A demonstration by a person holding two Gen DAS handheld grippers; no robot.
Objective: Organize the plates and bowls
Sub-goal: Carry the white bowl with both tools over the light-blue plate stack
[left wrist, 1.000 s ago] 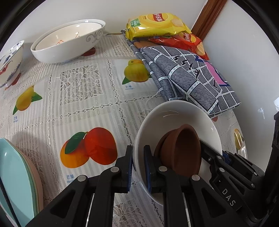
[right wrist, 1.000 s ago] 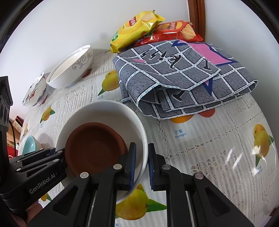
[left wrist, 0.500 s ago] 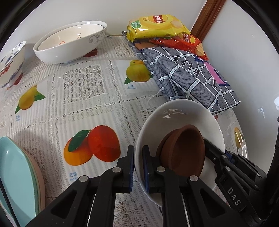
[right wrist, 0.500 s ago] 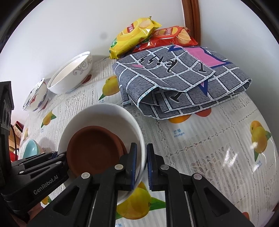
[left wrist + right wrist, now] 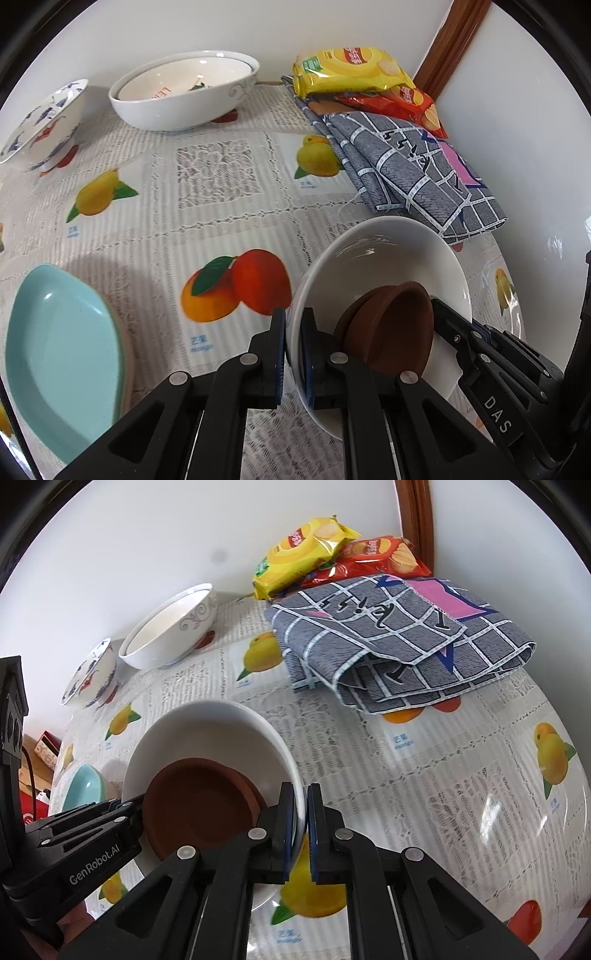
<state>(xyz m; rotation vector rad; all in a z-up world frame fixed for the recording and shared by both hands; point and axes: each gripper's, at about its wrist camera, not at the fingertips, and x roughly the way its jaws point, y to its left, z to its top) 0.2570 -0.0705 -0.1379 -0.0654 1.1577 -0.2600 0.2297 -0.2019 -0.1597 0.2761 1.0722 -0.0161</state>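
Note:
A plain white bowl with a brown saucer inside hangs above the fruit-print tablecloth. My left gripper is shut on the bowl's left rim. My right gripper is shut on the opposite rim, and it shows as a black arm at the lower right of the left wrist view. Against the far wall stands a large white bowl with grey scrollwork, with a small blue-and-red patterned bowl beside it. Light blue plates lie stacked at the near left.
A folded grey checked cloth lies at the back right, with a yellow chip bag and a red one behind it by a wooden door frame. White walls bound the table at the back and right.
Both grippers have closed tighter on the white bowl's rim and lifted it slightly. The bowl with its brown saucer has shifted a little towards the near edge of the table.

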